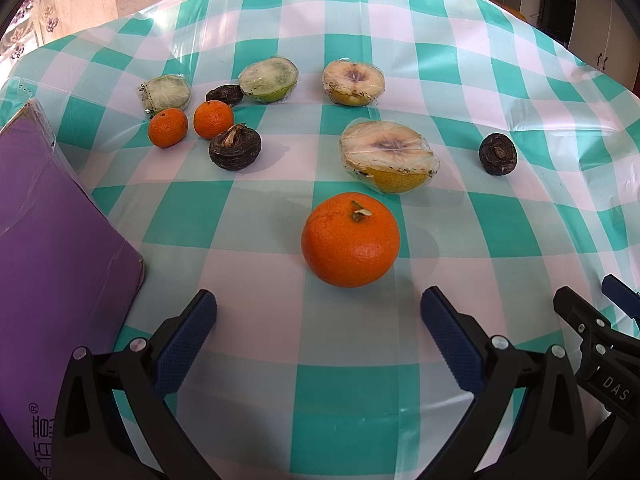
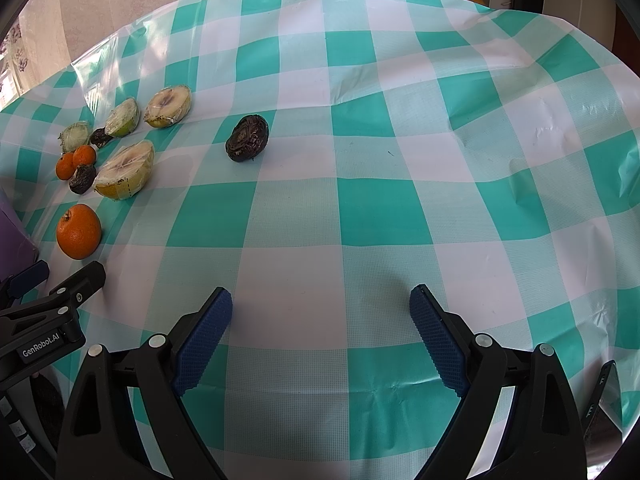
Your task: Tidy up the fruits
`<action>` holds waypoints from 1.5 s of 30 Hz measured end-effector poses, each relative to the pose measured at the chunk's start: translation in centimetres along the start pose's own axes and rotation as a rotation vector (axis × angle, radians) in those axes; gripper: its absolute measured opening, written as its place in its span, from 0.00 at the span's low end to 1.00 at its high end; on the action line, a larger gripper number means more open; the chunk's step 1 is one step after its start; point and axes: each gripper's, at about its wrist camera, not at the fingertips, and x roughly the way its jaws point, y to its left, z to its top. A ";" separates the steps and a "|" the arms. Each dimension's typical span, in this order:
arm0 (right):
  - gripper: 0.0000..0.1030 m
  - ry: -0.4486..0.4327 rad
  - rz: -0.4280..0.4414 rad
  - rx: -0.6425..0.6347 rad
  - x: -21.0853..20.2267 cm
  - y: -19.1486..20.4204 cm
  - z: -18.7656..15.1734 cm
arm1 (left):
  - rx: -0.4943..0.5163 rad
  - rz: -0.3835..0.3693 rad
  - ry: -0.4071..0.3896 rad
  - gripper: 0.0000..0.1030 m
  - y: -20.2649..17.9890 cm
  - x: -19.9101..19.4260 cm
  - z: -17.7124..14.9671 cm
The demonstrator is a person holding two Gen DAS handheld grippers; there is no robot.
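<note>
A large orange (image 1: 350, 239) lies on the checked tablecloth just ahead of my open, empty left gripper (image 1: 319, 308); it also shows in the right wrist view (image 2: 78, 231). Behind it lies a wrapped pear half (image 1: 389, 156), with another (image 1: 353, 82) farther back. Two small oranges (image 1: 168, 127) (image 1: 213, 119), two wrapped green fruit halves (image 1: 269, 79) (image 1: 166, 92) and dark water chestnuts (image 1: 235, 149) (image 1: 225, 95) sit at the left. A lone water chestnut (image 2: 247, 138) lies well ahead of my open, empty right gripper (image 2: 321, 304).
A purple box (image 1: 48, 248) lies at the left, close to my left gripper. The green-and-white tablecloth (image 2: 400, 208) covers the table, with wrinkles at the right. The right gripper's side shows at the left wrist view's right edge (image 1: 592, 328). Cabinets stand beyond the table.
</note>
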 end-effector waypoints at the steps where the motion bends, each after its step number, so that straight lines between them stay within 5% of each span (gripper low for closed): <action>1: 0.85 0.000 0.000 0.000 0.0 0.0 0.0 | 0.000 0.000 0.000 0.99 0.0 0.0 0.0; 45: 0.84 0.033 0.036 -0.059 1.0 0.6 1.3 | 0.050 -0.037 0.020 0.99 -0.6 -0.1 -0.2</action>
